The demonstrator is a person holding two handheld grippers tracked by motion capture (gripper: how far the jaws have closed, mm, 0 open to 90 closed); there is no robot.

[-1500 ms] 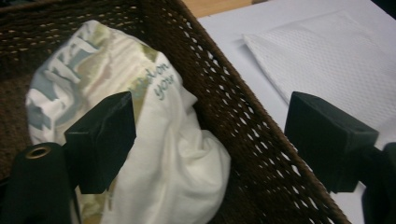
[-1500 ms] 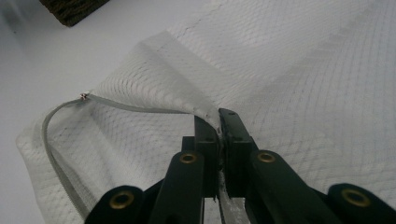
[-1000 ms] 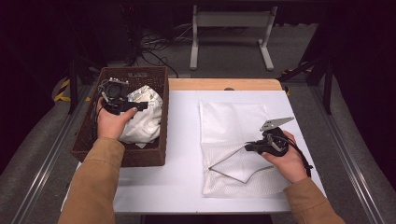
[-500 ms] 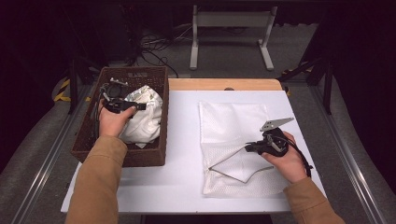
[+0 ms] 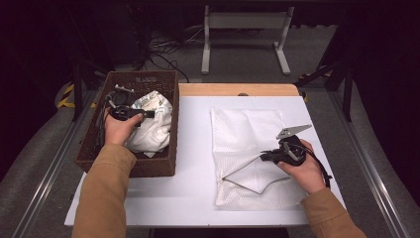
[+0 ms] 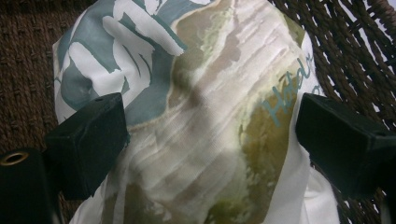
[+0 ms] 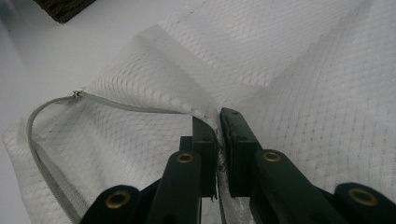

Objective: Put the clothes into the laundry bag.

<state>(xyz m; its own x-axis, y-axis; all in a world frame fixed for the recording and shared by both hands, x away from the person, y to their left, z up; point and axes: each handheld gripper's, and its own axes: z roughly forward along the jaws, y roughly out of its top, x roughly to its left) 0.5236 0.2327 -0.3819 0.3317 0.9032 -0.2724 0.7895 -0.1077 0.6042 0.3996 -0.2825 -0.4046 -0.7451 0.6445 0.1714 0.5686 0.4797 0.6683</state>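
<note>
Brown wicker basket (image 5: 163, 163), high view: the left gripper (image 5: 148, 114) sits over the printed white garment (image 5: 153, 124) inside; beside the basket lies a mesh laundry bag (image 5: 242, 129).
Left gripper view: jaws spread, flanking the garment (image 6: 201, 116), perhaps touching.
Right gripper view: the right gripper (image 7: 218, 122) is clamped on the bag's zipper edge (image 7: 135, 108).

A white mesh bag (image 5: 245, 136) (grey zipper (image 7: 42, 163)), a teal-and-olive printed white cloth (image 6: 196, 116), a dark brown wicker basket (image 5: 148, 166).
</note>
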